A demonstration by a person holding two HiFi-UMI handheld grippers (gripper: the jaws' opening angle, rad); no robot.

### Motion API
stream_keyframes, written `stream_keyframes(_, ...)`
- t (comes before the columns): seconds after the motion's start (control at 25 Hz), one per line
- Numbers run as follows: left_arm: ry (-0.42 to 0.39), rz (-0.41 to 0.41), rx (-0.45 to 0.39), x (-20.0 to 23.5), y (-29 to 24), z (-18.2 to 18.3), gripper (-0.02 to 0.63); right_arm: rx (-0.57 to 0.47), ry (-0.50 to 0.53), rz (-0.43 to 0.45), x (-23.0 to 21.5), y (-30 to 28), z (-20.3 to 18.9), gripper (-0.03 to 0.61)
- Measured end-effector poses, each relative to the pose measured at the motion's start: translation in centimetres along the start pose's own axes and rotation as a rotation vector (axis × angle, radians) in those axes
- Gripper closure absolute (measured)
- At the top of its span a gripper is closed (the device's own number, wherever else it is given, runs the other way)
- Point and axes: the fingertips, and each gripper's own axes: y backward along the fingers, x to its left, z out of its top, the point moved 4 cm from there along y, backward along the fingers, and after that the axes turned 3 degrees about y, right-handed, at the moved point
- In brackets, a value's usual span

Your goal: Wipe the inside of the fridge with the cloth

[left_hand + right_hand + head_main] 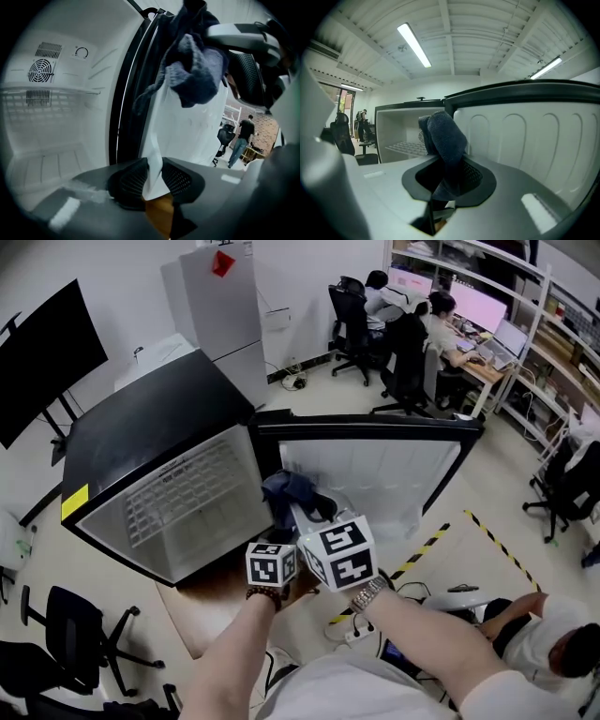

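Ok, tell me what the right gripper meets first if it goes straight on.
The right gripper, shut on the cloth, points about where the fridge cavity meets the open door's inner liner. Probably the liner's hinge-side edge first; depth is unclear.

Glossy black on the casing of the fridge (150, 418), white on its inner walls, wire shelf (183, 488) and door (375, 470), with a yellow label (74, 503) at the nine o'clock corner. Dark navy blue for the nubbly cloth (291, 491); black-and-white square markers on the cube (272, 564) of the left claw (153, 180) and on that of the right claw (449, 176), dark grey with a fine dotted grid on the pads (472, 176). Yellow-and-black diagonal stripes on the floor tape (427, 545) at four o'clock, pale grey-beige on the floor (487, 493), warm brown on the board (216, 606) beneath the fridge.
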Motion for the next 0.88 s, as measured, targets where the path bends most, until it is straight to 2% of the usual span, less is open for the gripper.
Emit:
stream_keyframes(0.32, 0.010, -0.019, -0.001, 0.1, -0.1, -0.5, 0.514, 0.034, 0.010, -0.025, 1.2, -3.5, -1.3, 0.512)
stream_keyframes(0.64, 0.014, -0.015, -0.016, 0.3, -0.1, -0.3, 0.512, 0.014, 0.026, -0.046, 0.5, -2.9, -1.7, 0.512)
stream_keyframes(0.88, 0.009, -0.019, -0.027, 0.1, 0.0, 0.0, 0.512, 0.004, -0.003, -0.065, -0.3, -2.1, -2.0, 0.512)
